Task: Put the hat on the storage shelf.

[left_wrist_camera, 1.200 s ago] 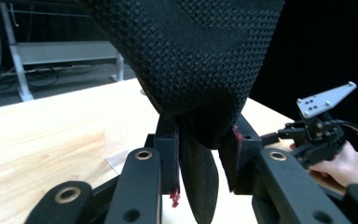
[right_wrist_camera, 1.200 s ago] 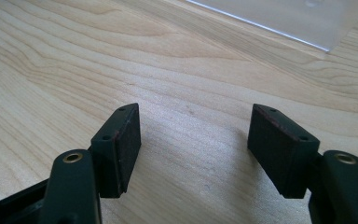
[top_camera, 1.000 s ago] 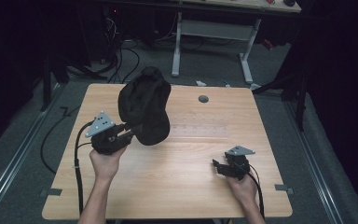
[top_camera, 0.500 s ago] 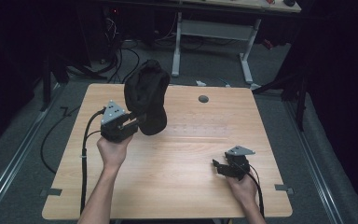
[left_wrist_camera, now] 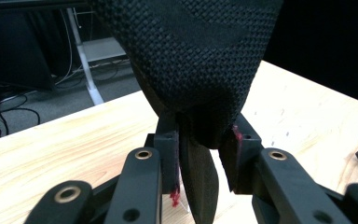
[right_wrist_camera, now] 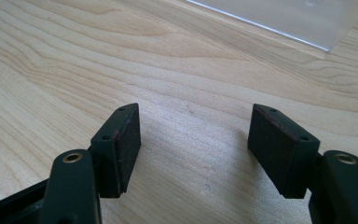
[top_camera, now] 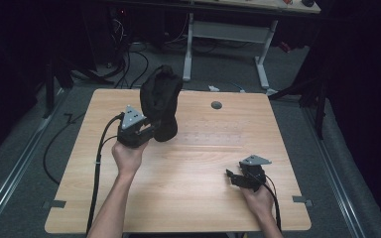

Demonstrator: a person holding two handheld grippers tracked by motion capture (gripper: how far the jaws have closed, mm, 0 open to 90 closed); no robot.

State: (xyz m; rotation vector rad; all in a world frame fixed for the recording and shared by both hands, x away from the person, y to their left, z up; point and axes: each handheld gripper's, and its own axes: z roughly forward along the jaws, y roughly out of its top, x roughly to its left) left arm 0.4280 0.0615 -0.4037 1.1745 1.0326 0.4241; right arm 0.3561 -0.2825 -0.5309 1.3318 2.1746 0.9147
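Note:
A black woven fabric item (top_camera: pixel 161 101), like a soft cap or pouch, hangs in the air over the back left of the wooden table (top_camera: pixel 203 163). My left gripper (top_camera: pixel 151 133) is shut on its lower edge. In the left gripper view the fabric (left_wrist_camera: pixel 191 56) bulges above the jaws, and a fold of it is pinched in the left gripper (left_wrist_camera: pixel 200 140). My right gripper (top_camera: pixel 232 177) rests low at the table's front right. The right gripper (right_wrist_camera: pixel 193 144) is open, with only bare wood (right_wrist_camera: pixel 168 60) between its pads.
A flat clear sheet (right_wrist_camera: pixel 279 18) lies on the wood just ahead of the right gripper. A round grommet (top_camera: pixel 216 105) sits near the table's back edge. A white desk frame (top_camera: pixel 228 29) stands behind, and cables (top_camera: pixel 129 64) trail on the floor at back left.
My left gripper has lifted the black fabric item and carried it away from the person and slightly right. The right gripper has stayed put.

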